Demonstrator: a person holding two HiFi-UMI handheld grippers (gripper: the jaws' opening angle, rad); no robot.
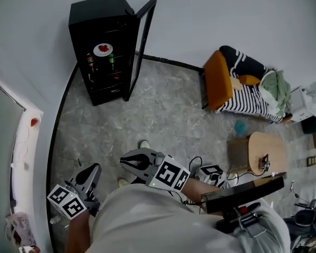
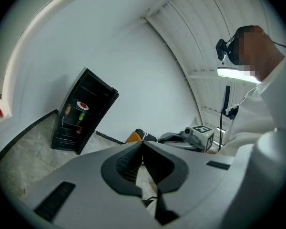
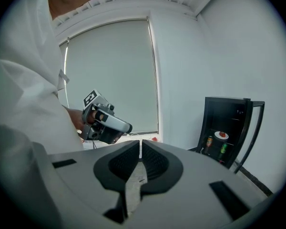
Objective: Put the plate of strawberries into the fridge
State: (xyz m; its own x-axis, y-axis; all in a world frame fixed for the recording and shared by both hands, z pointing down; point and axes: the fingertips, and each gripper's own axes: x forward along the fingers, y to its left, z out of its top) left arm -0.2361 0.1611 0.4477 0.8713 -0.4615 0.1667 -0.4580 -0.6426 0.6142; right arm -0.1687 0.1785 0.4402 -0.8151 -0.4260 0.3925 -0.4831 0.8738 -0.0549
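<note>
A black fridge (image 1: 102, 46) stands against the far wall with its door (image 1: 141, 41) swung open. A white plate of strawberries (image 1: 103, 49) rests on an upper shelf inside; it also shows in the left gripper view as the plate (image 2: 82, 105) and in the right gripper view as the plate (image 3: 221, 135). My left gripper (image 1: 95, 168) and right gripper (image 1: 124, 161) are held close to the person's body, far from the fridge. Both are shut with nothing between their jaws, as seen on the left gripper (image 2: 143, 144) and the right gripper (image 3: 140, 144).
Drink cans (image 1: 89, 61) stand on the shelf below the plate. An orange chair (image 1: 220, 79) draped with striped cloth is at the right, and a round wooden table (image 1: 266, 152) stands nearer. A white ledge (image 1: 26, 141) runs along the left. Cables lie on the floor by the person's feet.
</note>
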